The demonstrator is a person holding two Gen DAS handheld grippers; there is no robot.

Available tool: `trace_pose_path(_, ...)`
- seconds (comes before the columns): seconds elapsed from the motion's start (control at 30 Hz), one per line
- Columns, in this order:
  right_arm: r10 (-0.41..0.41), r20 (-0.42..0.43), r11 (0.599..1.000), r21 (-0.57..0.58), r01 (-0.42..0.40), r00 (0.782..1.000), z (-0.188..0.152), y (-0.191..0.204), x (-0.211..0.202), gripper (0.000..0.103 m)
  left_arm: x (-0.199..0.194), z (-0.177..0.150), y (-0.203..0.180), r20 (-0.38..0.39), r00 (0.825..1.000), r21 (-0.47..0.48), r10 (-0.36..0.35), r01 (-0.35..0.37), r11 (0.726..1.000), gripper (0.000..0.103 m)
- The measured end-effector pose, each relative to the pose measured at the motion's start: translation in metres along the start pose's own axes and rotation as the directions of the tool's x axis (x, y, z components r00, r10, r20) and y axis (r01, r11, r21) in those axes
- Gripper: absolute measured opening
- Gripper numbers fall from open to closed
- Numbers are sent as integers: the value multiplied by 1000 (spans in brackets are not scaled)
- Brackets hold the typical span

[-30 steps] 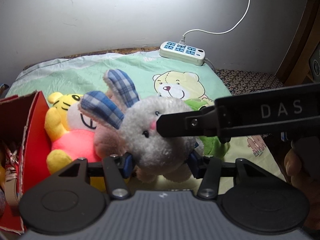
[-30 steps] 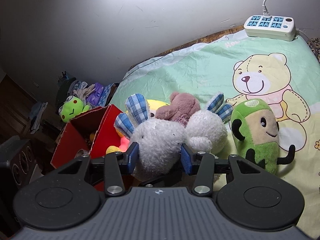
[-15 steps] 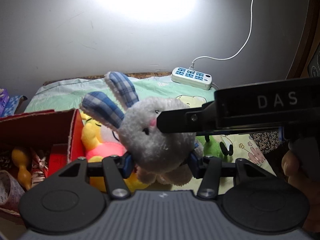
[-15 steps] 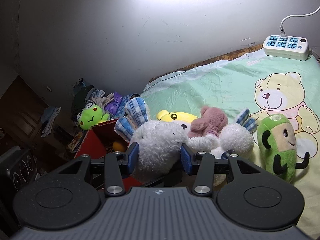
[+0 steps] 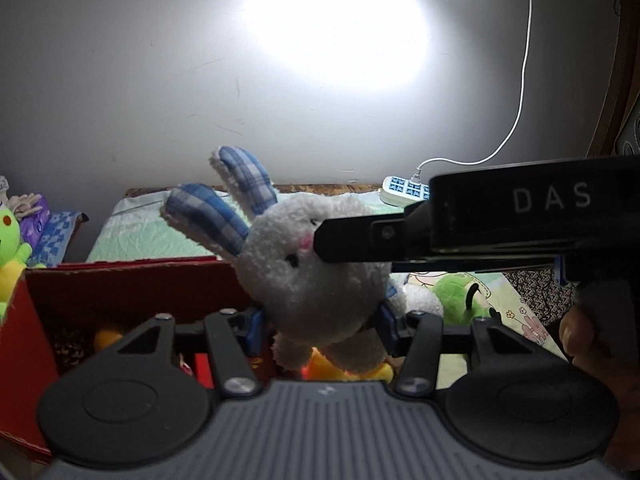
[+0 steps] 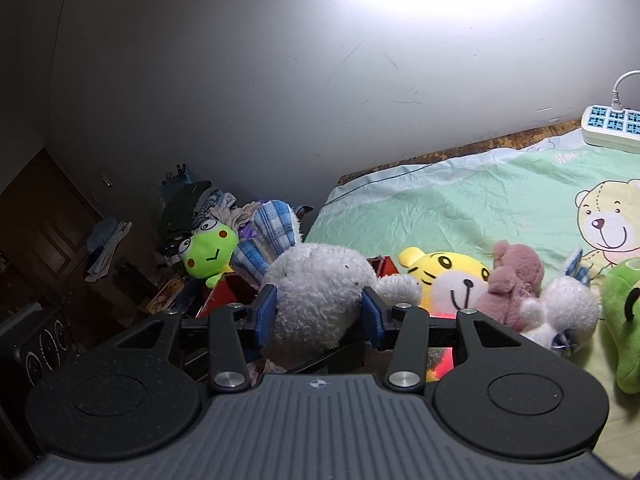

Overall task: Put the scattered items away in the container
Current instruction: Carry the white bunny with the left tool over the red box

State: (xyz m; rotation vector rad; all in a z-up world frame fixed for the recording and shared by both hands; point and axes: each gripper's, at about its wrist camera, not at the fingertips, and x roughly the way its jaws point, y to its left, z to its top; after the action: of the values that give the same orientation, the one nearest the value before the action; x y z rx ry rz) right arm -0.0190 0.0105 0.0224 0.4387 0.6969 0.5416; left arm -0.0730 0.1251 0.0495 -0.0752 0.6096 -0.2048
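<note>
- The left gripper (image 5: 318, 326) was clenched on the grey-white plush rabbit with blue checked ears (image 5: 316, 276); its blue pads (image 5: 253, 326) pressed into the lower body from both sides.
- The right gripper (image 6: 319, 316) was also clenched on the same rabbit (image 6: 316, 292), and its blue pads (image 6: 266, 314) sank into the fur.
- In the left wrist view, the black body of the right gripper, with white letters on it, crossed from the right, and its tip touched the rabbit's face.
- A hand (image 5: 580, 338) of the person held this tool at the right edge.
- The rabbit was in the air between both tools, just above the near edge of the red cardboard box (image 5: 132, 280).
- Inside the box some small items lay, but they were too dark to tell.
- Beside the box, on the green bedsheet with a printed bear (image 6: 460, 196), there were a yellow plush tiger (image 6: 444, 266), a pink plush bear (image 6: 516, 280), a second small white plush rabbit (image 6: 560, 308) and a green plush toy (image 6: 624, 320).
- A green plush frog (image 6: 208, 246) sat behind the box, near a pile of clothes.
- A white power strip with blue sockets (image 6: 612, 126) lay at the far end of the bed, by the wall.
</note>
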Motion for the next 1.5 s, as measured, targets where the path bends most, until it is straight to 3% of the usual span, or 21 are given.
trace_pose_path(0.43,41,-27,996,82,-38,999,-14,71,88,48,-22,0,125,-43,998,-1,35,-35,999,53)
trace_pose_path(0.73,99,-126,949,311,-55,987,-31,75,138,48,-22,-14,176,-131,989,-3,68,-69,998,53)
trace_pose_path(1.1,128,-217,883,470,-11,968,-44,66,168,48,-6,-26,200,-225,968,-16,109,-115,993,54)
trace_pose_path(1.2,137,-226,869,495,-7,965,-46,60,173,48,-3,-28,200,-235,963,-13,132,-138,990,59)
trace_pose_path(1.5,119,-228,895,445,-6,966,-45,59,180,56,11,-28,203,-252,953,15,166,-168,986,70)
